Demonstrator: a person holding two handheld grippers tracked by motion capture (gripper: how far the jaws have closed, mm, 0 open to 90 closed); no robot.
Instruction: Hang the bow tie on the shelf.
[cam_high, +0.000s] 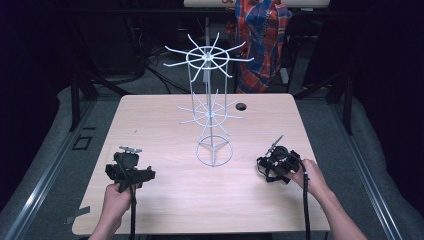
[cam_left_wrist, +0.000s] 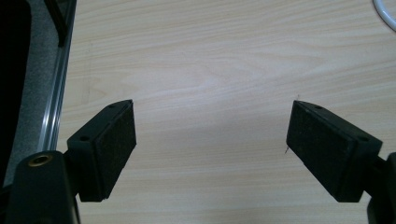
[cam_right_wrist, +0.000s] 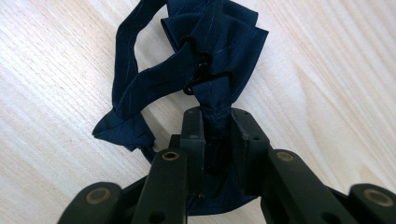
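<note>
Pinching navy bow tie (cam_right_wrist: 187, 70), right hand-held gripper (cam_right_wrist: 217, 123) low over table (cam_high: 165, 200).

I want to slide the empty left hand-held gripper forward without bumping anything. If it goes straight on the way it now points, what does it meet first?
Probably nothing: ahead of the open left hand-held gripper lies bare table. The white wire rack sits off to its right, though depth is hard to judge.

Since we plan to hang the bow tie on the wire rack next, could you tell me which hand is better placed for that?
Right. Its tongs are already shut on the bow tie, beside the rack. The left tongs are open over bare table.
</note>
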